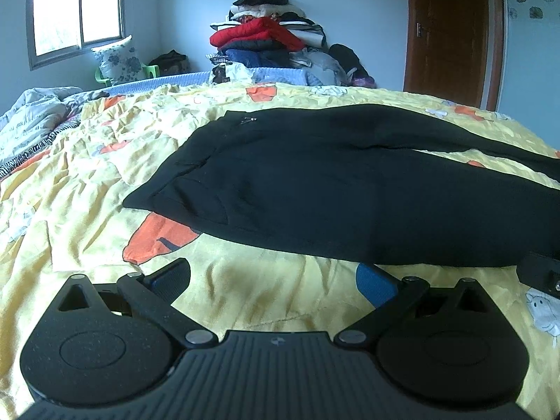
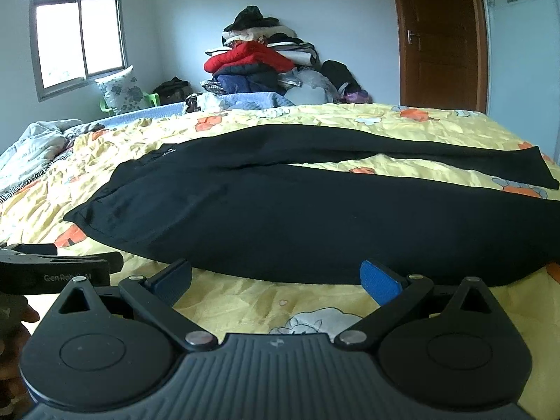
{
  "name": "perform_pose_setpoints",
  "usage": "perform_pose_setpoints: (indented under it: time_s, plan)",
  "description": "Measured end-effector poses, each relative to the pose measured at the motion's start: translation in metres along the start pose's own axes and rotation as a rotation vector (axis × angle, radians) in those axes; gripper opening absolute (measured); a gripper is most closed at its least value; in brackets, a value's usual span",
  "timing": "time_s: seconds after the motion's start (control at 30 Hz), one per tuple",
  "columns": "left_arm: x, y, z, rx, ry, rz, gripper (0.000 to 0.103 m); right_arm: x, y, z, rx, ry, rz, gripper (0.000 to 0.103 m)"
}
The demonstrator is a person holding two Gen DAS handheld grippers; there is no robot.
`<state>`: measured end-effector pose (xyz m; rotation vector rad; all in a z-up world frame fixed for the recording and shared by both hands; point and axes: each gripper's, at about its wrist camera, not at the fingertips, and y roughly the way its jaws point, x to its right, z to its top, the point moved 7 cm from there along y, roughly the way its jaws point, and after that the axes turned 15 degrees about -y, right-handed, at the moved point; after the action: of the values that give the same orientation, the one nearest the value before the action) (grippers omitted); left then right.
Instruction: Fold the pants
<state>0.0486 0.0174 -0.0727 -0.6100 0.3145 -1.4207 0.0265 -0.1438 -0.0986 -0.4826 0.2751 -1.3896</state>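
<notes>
Black pants (image 1: 350, 182) lie spread flat on a yellow patterned bedspread (image 1: 87, 175), waist to the left, both legs running right. In the right wrist view the pants (image 2: 297, 210) show both legs, split apart toward the cuffs at the right. My left gripper (image 1: 273, 283) is open, its blue-padded fingers just short of the near edge of the pants. My right gripper (image 2: 276, 280) is open too, just in front of the near leg's edge. The left gripper's body (image 2: 52, 269) shows at the left of the right wrist view, and part of the right gripper's body (image 1: 540, 273) at the right edge of the left view.
A tall pile of clothes (image 1: 273, 35) stands against the far wall beyond the bed. A crumpled grey quilt (image 1: 31, 122) lies at the bed's left. A brown door (image 1: 451, 31) is at the right, a window (image 1: 77, 7) at the left, with a pillow on a green chair (image 1: 119, 59).
</notes>
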Motion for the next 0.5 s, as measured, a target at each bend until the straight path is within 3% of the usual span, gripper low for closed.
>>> perform_pose_setpoints:
  time_s: [0.5]
  plan:
    - [0.002,-0.0016,-0.0021,-0.002,0.007,0.0,0.102,-0.0007,-0.0008,-0.0013,0.002,0.013,0.022,0.103]
